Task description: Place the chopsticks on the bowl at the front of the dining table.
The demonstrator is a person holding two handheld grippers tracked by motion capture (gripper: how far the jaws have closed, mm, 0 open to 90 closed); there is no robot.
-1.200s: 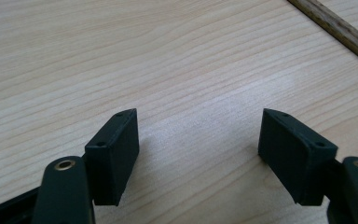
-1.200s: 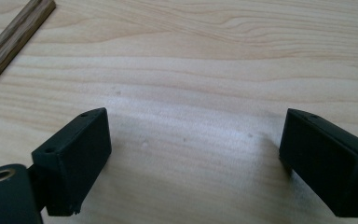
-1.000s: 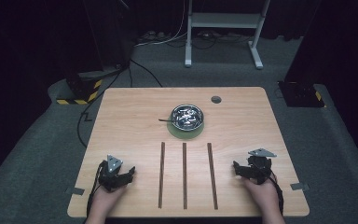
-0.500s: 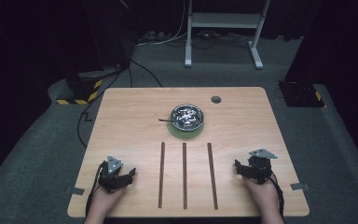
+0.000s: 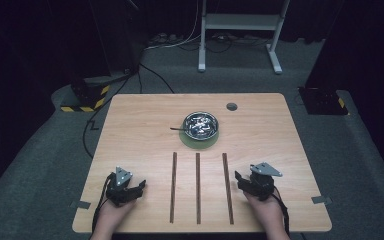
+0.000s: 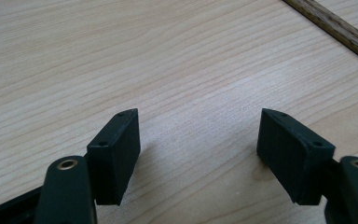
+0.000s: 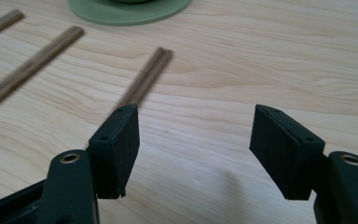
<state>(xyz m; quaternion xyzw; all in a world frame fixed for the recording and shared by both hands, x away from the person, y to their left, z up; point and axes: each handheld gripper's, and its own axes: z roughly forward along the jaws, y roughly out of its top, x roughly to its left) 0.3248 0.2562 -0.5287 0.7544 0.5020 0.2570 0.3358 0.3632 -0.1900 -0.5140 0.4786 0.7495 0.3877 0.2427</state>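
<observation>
At the near edge of the table [image 5: 130,125] the left gripper [image 5: 139,187] rests low over bare wood with its jaws spread wide and nothing between them, and the right gripper [image 5: 238,176] sits opposite, likewise spread and empty. Between the two lie three dark wooden sticks, parallel and running away from the person: the left stick [image 5: 173,186], the middle stick [image 5: 198,187] and the right stick [image 5: 227,187], each well apart from its neighbour. The right gripper is just beside the right stick, and in the right gripper view that stick's far end [image 7: 145,77] runs up from behind the left-hand jaw, so it seems the likely first pick. The risk there is plain: the stick is thin and lies flat on the wood, so jaws closing a little high would slide over it or flick it sideways towards the middle stick, and a grip far from its middle would let it droop or swing. The left gripper has further to travel to the left stick, whose edge shows at the top right corner of the left gripper view [image 6: 335,28]. Beyond the sticks stands a metal bowl [image 5: 201,124] on a green plate [image 5: 200,142], with a thin handle [image 5: 176,129] poking out to its left; a long stick swung carelessly forward could knock the bowl or catch that handle. Further back a small dark disc [image 5: 231,106] sits near the far edge, out of harm's way.
</observation>
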